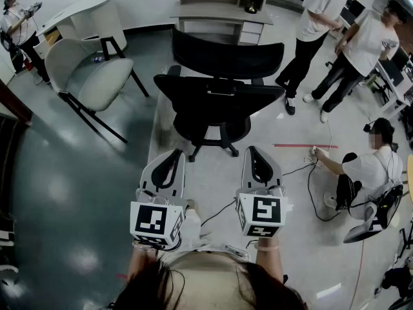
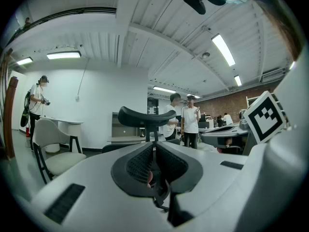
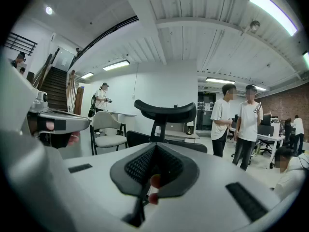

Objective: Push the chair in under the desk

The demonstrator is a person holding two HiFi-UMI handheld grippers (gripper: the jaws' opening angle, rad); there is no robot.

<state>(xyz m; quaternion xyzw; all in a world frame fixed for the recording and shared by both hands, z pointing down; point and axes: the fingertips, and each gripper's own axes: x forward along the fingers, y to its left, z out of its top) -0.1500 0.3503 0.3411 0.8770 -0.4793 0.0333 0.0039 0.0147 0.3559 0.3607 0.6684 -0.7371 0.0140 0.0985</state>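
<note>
Head view: a black office chair (image 1: 218,108) stands on open floor, well short of the desk (image 1: 222,10) beyond. The left gripper (image 1: 171,155) and right gripper (image 1: 257,150), jaws pressed together and empty, hover behind it. Pressing both evenly on the backrest (image 1: 193,92) should roll it straight.

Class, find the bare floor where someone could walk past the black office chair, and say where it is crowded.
Bare: the dark floor in front of the beige chair, left of the black office chair. Crowded: the right side, with two standing people, a crouching person and cables on the floor.
</note>
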